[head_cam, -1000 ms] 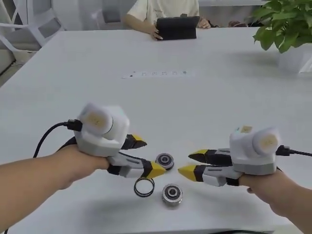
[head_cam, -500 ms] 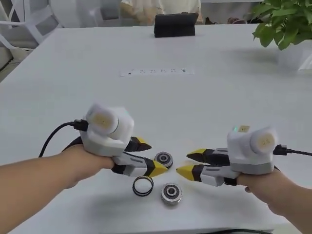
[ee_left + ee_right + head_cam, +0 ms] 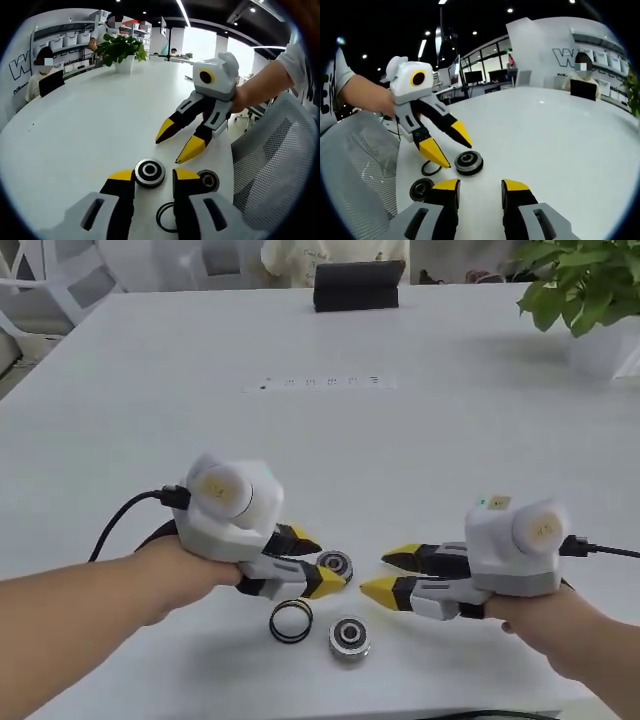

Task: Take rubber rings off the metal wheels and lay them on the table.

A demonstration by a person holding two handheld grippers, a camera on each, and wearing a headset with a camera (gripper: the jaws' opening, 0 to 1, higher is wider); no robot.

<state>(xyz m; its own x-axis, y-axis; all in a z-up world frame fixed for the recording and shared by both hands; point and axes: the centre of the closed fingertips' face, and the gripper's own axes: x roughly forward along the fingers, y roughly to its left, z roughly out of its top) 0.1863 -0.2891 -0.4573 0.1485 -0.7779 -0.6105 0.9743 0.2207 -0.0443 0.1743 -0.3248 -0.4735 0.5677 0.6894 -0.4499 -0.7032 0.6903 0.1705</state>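
Already off, thin black rubber ring (image 3: 291,621) lying flat, left tongs (image 3: 328,560) spread, right tongs (image 3: 375,574) spread

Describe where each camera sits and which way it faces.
Head view: on the person's head, looking down at the table; the arms, left tongs and right tongs show.
Left gripper view: on the left tongs, facing the right tongs; own jaws below.
Right gripper view: on the right tongs, facing the left tongs; own jaws below.
Shared: both gripper views see the wheel at the left tongs' tips.

The white table (image 3: 450,440) bears one metal wheel (image 3: 334,564), a nearer wheel (image 3: 349,634) and a loose rubber ring (image 3: 291,621) beside it.
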